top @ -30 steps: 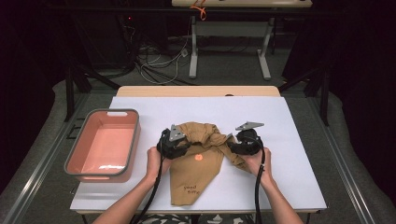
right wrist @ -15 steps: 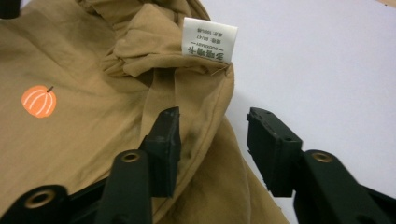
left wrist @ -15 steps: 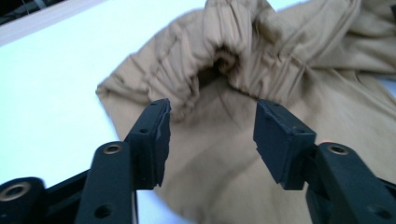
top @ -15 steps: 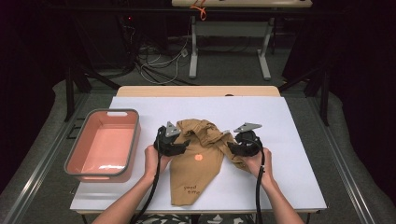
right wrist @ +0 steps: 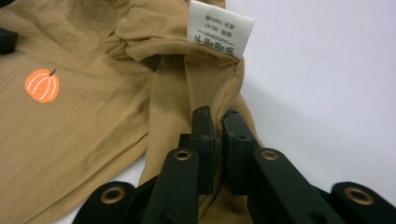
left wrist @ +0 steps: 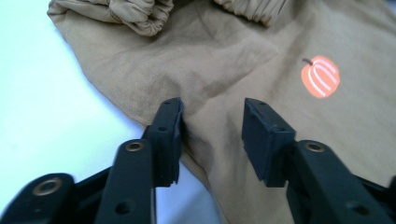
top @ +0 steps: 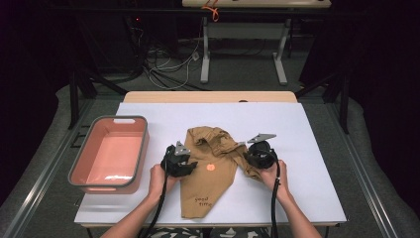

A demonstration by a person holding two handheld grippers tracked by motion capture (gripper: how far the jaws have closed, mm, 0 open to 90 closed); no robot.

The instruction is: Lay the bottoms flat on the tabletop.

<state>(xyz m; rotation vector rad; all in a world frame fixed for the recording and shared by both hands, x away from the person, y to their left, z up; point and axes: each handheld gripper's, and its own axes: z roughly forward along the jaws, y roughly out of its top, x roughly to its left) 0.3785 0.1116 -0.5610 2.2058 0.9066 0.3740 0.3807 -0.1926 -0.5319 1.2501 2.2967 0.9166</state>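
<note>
Since a second ago the left gripper (top: 184, 163) has slid outward to the tan garment (top: 210, 171)'s left edge, jaws spread apart over the cloth there. Clenched on a fold at the garment's other side, the right gripper (right wrist: 218, 130) pinches fabric just below a white care label (right wrist: 219, 29), whose small print is too fine to read. An orange pumpkin print (left wrist: 320, 76) marks the cloth; dark lettering near the hem is illegible. Garment lies mid-table, toward the near edge, beside the pink tub (top: 143, 148) at the left edge.
</note>
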